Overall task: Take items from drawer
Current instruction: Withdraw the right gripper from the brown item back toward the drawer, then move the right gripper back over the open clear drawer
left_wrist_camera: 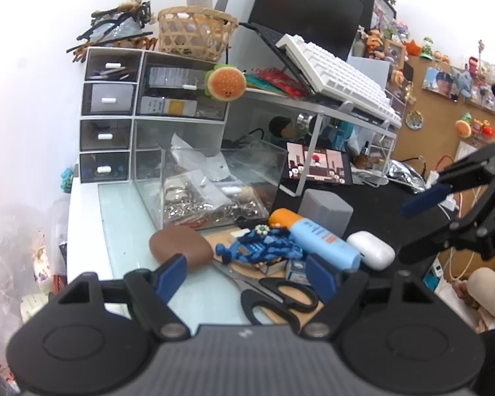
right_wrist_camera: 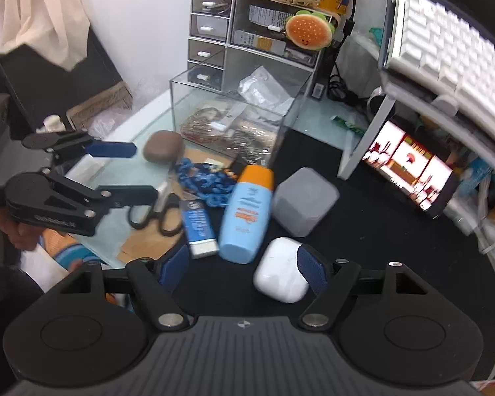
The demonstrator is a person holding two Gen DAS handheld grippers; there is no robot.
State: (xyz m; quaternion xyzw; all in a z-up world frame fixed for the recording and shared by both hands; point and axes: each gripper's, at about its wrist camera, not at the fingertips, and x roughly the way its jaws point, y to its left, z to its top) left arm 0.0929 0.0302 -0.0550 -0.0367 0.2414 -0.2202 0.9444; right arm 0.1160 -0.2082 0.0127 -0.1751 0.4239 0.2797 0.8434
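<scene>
A clear drawer (left_wrist_camera: pixel 214 181) (right_wrist_camera: pixel 234 109) stands on the desk in front of the drawer unit (left_wrist_camera: pixel 109 115), holding plastic bags and metal bits. In front of it lie a brown case (left_wrist_camera: pixel 181 246) (right_wrist_camera: pixel 163 148), a blue chain (left_wrist_camera: pixel 257 247) (right_wrist_camera: pixel 208 181), an orange-capped blue bottle (left_wrist_camera: pixel 316 237) (right_wrist_camera: pixel 247 211), black scissors (left_wrist_camera: pixel 280 297) (right_wrist_camera: pixel 155 214) and a white earbud case (left_wrist_camera: pixel 371 250) (right_wrist_camera: pixel 280 269). My left gripper (left_wrist_camera: pixel 246 272) (right_wrist_camera: pixel 128 171) hangs open and empty above the scissors. My right gripper (right_wrist_camera: pixel 242 265) (left_wrist_camera: pixel 415 227) is open, with the earbud case just inside its right finger.
A grey cube (right_wrist_camera: pixel 305 201) and a small blue box (right_wrist_camera: pixel 198 227) flank the bottle. A lit tablet (right_wrist_camera: pixel 409 168) stands under a shelf carrying a white keyboard (left_wrist_camera: pixel 340 76). A woven basket (left_wrist_camera: pixel 194 33) and burger toy (left_wrist_camera: pixel 226 82) sit on the drawer unit.
</scene>
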